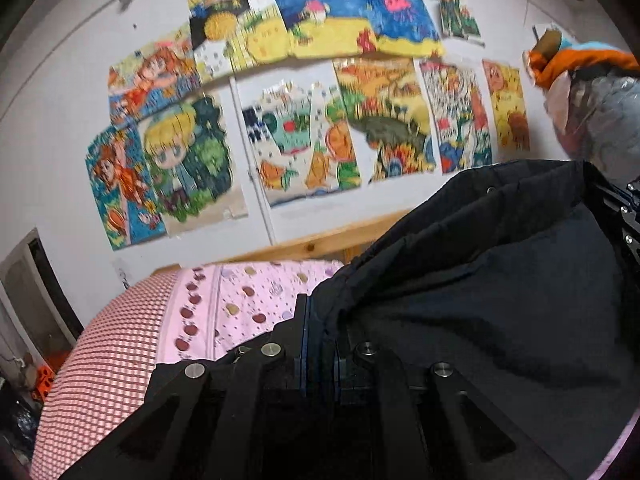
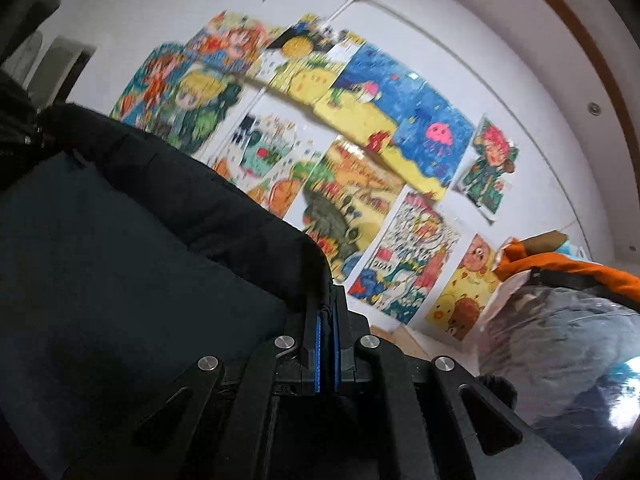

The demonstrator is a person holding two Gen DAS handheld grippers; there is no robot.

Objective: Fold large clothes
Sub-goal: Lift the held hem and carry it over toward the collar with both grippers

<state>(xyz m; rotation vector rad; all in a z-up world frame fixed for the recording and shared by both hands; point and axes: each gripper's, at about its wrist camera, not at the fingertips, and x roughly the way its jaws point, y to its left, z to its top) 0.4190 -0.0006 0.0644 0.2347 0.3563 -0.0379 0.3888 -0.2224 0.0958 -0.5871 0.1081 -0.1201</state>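
At six o'clock in the left wrist view, the left tool (image 1: 322,344) is clamped narrow on an edge of a dark jacket (image 1: 500,280), the cloth pinched between its blue pads. From there the jacket spreads up toward three o'clock, its quilted hem arching across the right half of the view and its smooth dark lining facing the camera. Toward eight o'clock lies a bed (image 1: 120,352) with a pink dotted sheet and a red checked cover, and a wooden rail runs behind it. Above, from ten to two o'clock, colourful drawings (image 1: 304,80) cover the white wall. At three o'clock sits a clear plastic bag (image 1: 600,120) with something orange on top.

At six o'clock in the right wrist view, the right tool (image 2: 327,344) is likewise closed tight on the jacket (image 2: 120,260), which fills the view from seven to ten o'clock. The drawings (image 2: 340,140) show at twelve o'clock and the plastic bag (image 2: 560,352) at four o'clock. Both views are somewhat blurred.
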